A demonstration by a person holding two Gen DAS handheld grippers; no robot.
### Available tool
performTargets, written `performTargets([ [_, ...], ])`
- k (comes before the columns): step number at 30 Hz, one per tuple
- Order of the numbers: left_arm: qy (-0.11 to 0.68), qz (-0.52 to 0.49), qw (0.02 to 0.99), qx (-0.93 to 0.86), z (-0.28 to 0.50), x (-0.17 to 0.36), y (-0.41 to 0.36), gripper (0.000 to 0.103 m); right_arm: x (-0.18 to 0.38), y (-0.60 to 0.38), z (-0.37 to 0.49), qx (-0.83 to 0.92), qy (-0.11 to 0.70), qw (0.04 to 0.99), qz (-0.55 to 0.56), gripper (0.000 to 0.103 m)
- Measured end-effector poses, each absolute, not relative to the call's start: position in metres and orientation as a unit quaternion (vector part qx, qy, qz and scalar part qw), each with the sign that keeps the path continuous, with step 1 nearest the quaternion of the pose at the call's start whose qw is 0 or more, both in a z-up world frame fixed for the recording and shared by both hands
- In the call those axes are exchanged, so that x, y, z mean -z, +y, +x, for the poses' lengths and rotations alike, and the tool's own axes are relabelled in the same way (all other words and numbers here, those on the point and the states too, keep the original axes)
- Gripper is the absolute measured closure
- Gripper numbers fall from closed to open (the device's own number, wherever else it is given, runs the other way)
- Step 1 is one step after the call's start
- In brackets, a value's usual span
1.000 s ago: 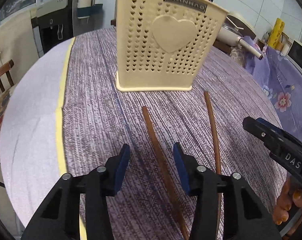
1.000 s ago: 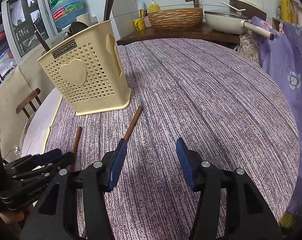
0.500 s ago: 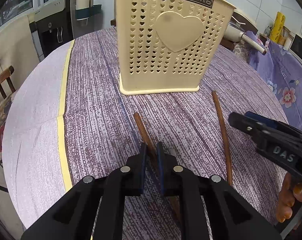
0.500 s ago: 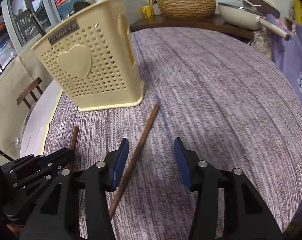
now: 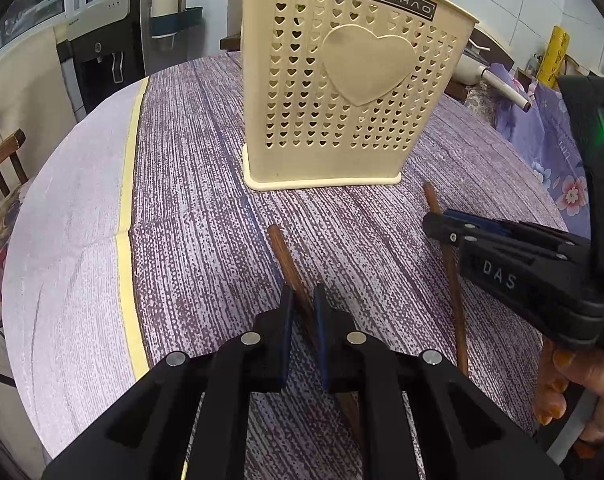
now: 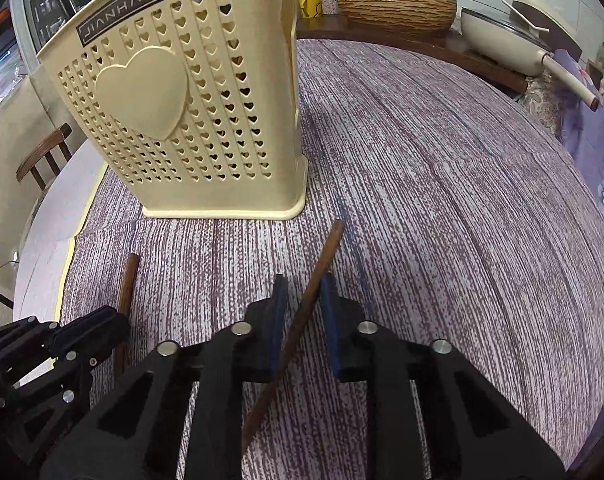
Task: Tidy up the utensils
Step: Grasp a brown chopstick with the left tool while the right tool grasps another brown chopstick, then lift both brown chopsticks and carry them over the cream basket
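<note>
A cream perforated utensil holder [image 5: 353, 92] with a heart on its front stands upright on the purple tablecloth; it also shows in the right wrist view [image 6: 190, 120]. Two brown chopsticks lie in front of it. My left gripper [image 5: 302, 312] is shut on the left chopstick [image 5: 284, 256]. My right gripper [image 6: 303, 300] has its jaws narrowed around the right chopstick [image 6: 321, 264], which lies slanted between them with a small gap on the left side. The right gripper also shows in the left wrist view [image 5: 453, 228], over the right chopstick [image 5: 455, 304]. The left gripper shows in the right wrist view [image 6: 102, 324].
A wooden chair [image 5: 2, 160] stands past the table's left edge. A woven basket [image 6: 393, 6] and a white pan [image 6: 513, 40] sit on a dark counter behind the table. A floral purple cloth [image 5: 557, 148] hangs at the right.
My left gripper closed on the left chopstick half a second ago and still holds it. My right gripper moved forward over the right chopstick and its jaws narrowed around it.
</note>
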State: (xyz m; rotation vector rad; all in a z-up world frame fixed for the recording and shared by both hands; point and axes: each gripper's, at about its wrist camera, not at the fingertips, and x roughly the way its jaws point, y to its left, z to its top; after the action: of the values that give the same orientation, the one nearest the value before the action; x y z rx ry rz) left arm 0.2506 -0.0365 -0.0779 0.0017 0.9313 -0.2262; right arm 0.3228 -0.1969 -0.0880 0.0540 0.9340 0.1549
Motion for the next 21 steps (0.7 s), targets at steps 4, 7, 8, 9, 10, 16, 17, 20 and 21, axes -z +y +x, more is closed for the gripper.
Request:
performTargets([
  [4, 0.45, 0.0, 0.886, 0.11, 0.253, 0.077, -0.035, 0.092, 0.087, -0.192, 0.325, -0.087, 0.452, 0.887, 0.025, 0.09],
  [7, 0.452, -0.006, 0.885, 0.108, 0.255, 0.077, -0.035, 0.092, 0.086, -0.193, 0.324, -0.09, 0.452, 0.887, 0.028, 0.09],
  [8, 0.453, -0.005, 0.885, 0.108, 0.255, 0.077, -0.035, 0.092, 0.086, -0.192, 0.323, -0.09, 0.452, 0.887, 0.03, 0.09],
  [9, 0.453, -0.004, 0.885, 0.106, 0.255, 0.077, -0.036, 0.092, 0.085, -0.193, 0.325, -0.09, 0.452, 0.887, 0.031, 0.091],
  [10, 0.453, -0.004, 0.885, 0.105, 0.255, 0.077, -0.036, 0.092, 0.086, -0.194, 0.326, -0.09, 0.453, 0.887, 0.031, 0.091],
  [16, 0.451, -0.006, 0.887, 0.101, 0.257, 0.077, -0.043, 0.093, 0.086, -0.199, 0.327, -0.094, 0.453, 0.885, 0.049, 0.092],
  [17, 0.451, -0.007, 0.887, 0.101, 0.257, 0.077, -0.043, 0.093, 0.086, -0.199, 0.327, -0.095, 0.453, 0.885, 0.052, 0.092],
  [20, 0.452, -0.011, 0.886, 0.102, 0.258, 0.077, -0.043, 0.093, 0.086, -0.206, 0.329, -0.102, 0.455, 0.882, 0.066, 0.092],
  [21, 0.452, -0.013, 0.886, 0.102, 0.258, 0.077, -0.042, 0.094, 0.087, -0.207, 0.328, -0.104, 0.455, 0.881, 0.072, 0.092],
])
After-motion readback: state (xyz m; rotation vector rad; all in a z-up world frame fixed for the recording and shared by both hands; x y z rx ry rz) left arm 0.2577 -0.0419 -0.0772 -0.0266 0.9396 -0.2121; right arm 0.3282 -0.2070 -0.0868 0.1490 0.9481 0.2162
